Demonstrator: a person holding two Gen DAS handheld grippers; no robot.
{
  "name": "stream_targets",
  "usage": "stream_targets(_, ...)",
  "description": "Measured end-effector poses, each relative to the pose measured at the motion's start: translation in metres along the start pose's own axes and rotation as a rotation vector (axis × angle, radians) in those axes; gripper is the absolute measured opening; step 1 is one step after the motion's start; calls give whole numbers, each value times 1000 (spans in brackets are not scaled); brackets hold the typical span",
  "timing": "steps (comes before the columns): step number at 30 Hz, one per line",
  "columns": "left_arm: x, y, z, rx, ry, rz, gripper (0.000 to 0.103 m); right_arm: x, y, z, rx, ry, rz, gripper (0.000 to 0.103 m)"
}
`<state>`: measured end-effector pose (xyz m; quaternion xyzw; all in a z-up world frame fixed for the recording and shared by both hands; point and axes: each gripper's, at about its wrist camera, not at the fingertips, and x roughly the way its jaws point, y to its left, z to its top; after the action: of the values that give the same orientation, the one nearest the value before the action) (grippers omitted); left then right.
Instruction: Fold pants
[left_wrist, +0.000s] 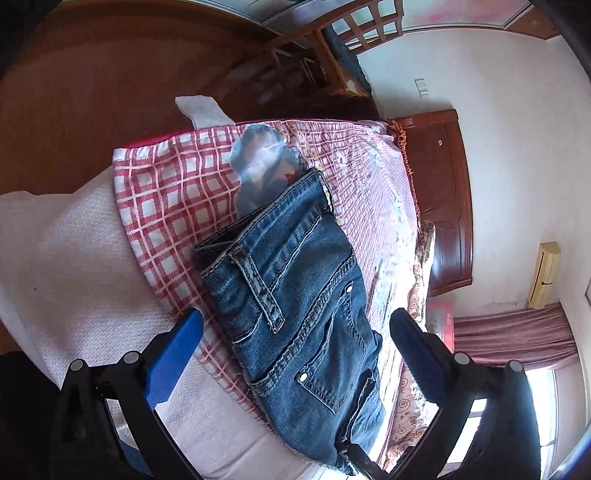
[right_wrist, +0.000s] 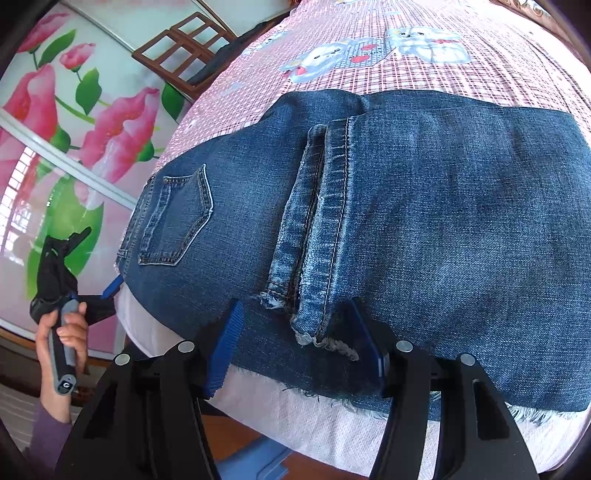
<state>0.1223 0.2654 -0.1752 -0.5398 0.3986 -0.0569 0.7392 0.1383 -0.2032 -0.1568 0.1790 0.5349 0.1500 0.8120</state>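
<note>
Blue denim pants (right_wrist: 424, 206) lie folded on the bed (right_wrist: 369, 74), over a pink checked sheet with a bear print. In the right wrist view they fill the centre of the frame: back pocket (right_wrist: 177, 218) at centre left, two leg hems (right_wrist: 314, 236) laid over the top layer, frayed ends toward the bottom.

Right gripper (right_wrist: 295, 343): jaws apart, the hem ends lying between them, pads not pressing on the cloth.

Left gripper (left_wrist: 295, 332): jaws wide apart, hovering over the waistband end of the pants (left_wrist: 295, 295), nothing clamped. The same gripper (right_wrist: 112, 286) shows at lower left of the right wrist view, held in a hand (right_wrist: 68, 332) just beside the pants' pocket end.

White blanket (left_wrist: 74, 258) at lower left of the left wrist view.
</note>
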Motion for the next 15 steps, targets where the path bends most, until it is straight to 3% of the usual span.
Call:
stream_targets(5,8,7,3,-57,-28,-91,100,2,2,0,-16,2,-8,58)
stream_targets(12,17,2,9,-51,-25,-35,101,2,2,-1,-8,-4,-6,58)
stream_targets(13,19,1,13,-45,-30,-21,98,1,2,-1,-8,-5,-5,58)
stream_targets(15,21,-7,12,-2,-29,63,68,0,1,-1,-1,-8,3,58)
